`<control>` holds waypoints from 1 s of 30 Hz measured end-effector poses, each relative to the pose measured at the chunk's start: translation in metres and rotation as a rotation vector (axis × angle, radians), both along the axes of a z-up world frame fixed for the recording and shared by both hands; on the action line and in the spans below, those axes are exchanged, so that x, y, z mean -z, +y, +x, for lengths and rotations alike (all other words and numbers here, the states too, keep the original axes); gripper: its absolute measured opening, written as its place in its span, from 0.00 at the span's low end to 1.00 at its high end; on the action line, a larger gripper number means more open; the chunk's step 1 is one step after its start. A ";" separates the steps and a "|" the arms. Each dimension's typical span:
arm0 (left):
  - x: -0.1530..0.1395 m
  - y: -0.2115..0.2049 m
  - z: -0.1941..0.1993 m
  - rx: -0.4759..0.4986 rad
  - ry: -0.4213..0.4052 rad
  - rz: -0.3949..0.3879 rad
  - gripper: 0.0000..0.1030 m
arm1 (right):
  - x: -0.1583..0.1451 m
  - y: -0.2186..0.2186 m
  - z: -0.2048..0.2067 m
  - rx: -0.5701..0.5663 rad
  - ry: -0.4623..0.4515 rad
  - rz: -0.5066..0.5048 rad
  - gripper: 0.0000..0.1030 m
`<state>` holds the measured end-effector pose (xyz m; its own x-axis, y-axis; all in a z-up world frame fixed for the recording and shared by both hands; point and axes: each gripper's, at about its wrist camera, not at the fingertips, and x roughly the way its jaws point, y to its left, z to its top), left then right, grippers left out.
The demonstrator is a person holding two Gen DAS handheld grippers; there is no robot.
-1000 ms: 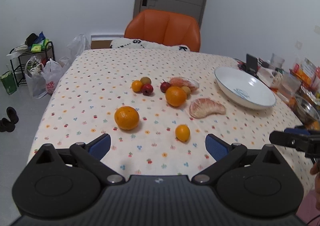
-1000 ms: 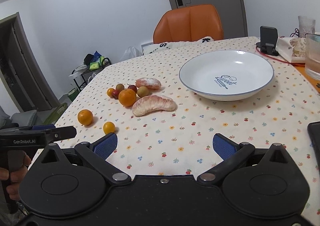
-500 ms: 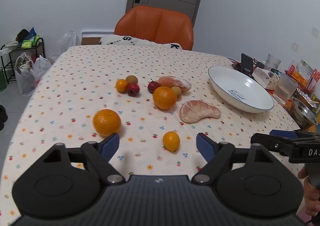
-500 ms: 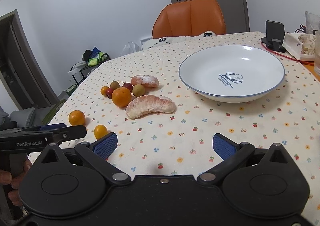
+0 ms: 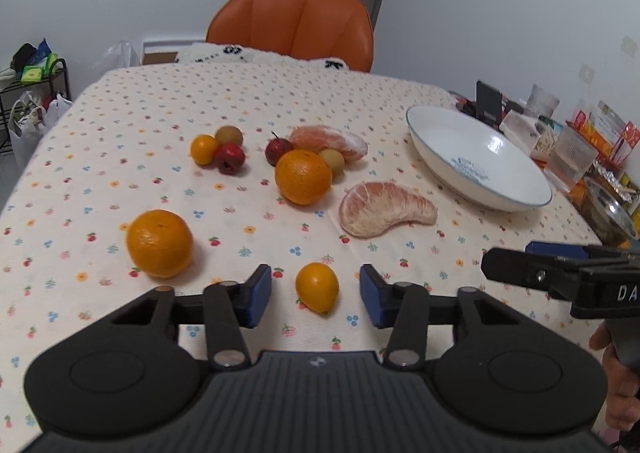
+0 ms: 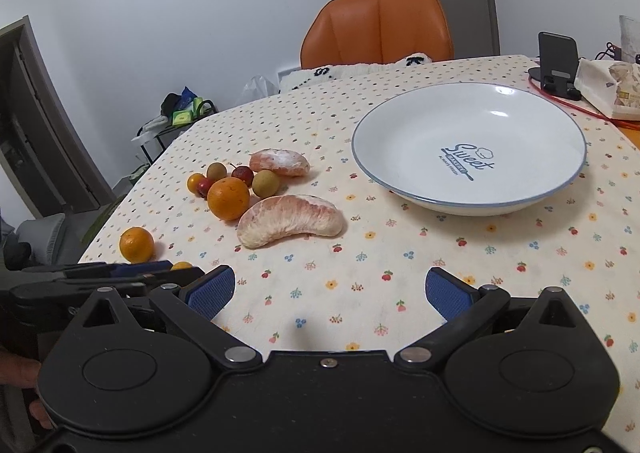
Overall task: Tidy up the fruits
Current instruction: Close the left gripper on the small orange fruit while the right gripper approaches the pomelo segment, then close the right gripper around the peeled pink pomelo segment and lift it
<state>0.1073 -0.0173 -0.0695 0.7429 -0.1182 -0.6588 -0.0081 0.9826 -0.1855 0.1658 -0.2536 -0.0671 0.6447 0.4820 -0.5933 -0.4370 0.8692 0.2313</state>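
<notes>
Sitting between the blue pads of the left gripper [image 5: 316, 295], a small orange citrus fruit [image 5: 317, 287] rests on the flowered tabletop [image 5: 120, 125]; the jaws stand apart on either side of it, with a gap at each pad. Just to its left lies a large orange [image 5: 159, 243]. Farther back, a second orange [image 5: 303, 177] sits beside a peeled pomelo segment [image 5: 386, 209], with another peeled piece [image 5: 330, 142], two greenish-brown fruits, two small red fruits and a small orange one clustered behind. A white plate [image 6: 400, 125] with a blue rim and printed lettering stands to the right, holding no fruit. The right gripper [image 6: 328, 293] hovers near the tabletop's front edge with its jaws wide open on nothing. An orange chair [image 5: 292, 27] stands at the far side.
</notes>
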 end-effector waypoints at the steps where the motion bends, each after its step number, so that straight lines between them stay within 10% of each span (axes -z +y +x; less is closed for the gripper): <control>1: 0.000 -0.001 0.001 0.002 -0.008 0.010 0.34 | 0.000 0.002 0.001 -0.001 0.000 -0.005 1.00; 3: 0.000 0.001 0.003 0.005 -0.003 0.006 0.21 | 0.000 0.006 0.004 -0.005 -0.002 -0.015 1.00; 30: -0.033 0.037 0.023 -0.019 -0.069 -0.033 0.21 | 0.011 0.084 0.045 -0.011 0.027 -0.147 1.00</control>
